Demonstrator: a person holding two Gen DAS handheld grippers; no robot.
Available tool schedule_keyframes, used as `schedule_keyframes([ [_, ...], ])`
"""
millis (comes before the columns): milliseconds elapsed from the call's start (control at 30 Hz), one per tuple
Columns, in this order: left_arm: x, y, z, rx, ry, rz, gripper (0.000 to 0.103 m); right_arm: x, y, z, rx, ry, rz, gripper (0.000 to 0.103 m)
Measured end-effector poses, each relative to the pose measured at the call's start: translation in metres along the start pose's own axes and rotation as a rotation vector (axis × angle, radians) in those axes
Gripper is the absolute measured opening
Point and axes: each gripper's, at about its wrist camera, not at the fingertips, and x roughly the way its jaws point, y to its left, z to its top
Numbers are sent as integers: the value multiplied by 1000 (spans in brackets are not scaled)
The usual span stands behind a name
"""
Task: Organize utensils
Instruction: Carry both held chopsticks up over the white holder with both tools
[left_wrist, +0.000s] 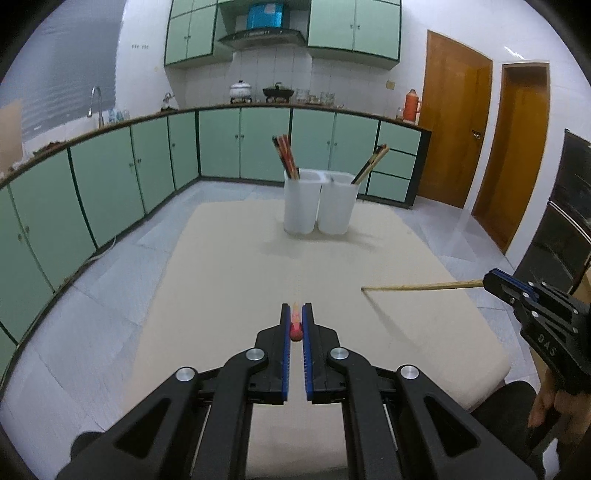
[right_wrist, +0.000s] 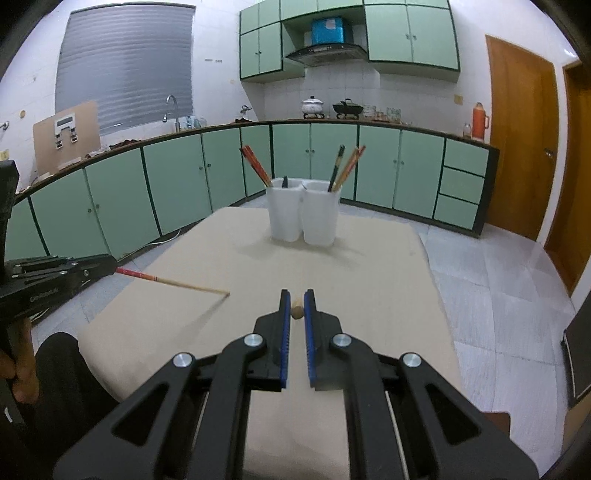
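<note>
Green-cupboard kitchen: over the desk (left_wrist: 229, 280), each tool (left_wrist: 295, 314) (right_wrist: 296, 299) pinches one chopstick (left_wrist: 296, 325) (right_wrist: 296, 312); tip them steeply before reaching the white holder (right_wrist: 303, 214).

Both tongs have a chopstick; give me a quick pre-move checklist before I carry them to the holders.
1. Left tongs clamped on the red-ended chopstick: ok.
2. Right tongs clamped on the plain bamboo chopstick: ok.
3. Both chopsticks lifted off the beige table cover: ok, each casts a shadow below it.
4. The two white holders upright with open tops: ok.
5. Matching sets: red chopsticks stand in the left holder, mixed ones in the right: ok.
6. Room left inside each holder: cannot tell.
</note>
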Motion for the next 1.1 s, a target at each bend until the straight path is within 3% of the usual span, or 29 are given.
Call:
schedule_keyframes([
  [467,2,8,45,71,-1,-29,6,27,-7,66,-67,89,58,6],
  [767,26,16,82,99,73,-95,6,65,-10,116,-123,192,92,6],
  [1100,50,28,122,89,131,-155,6,92,-20,151,-98,299,125,6],
])
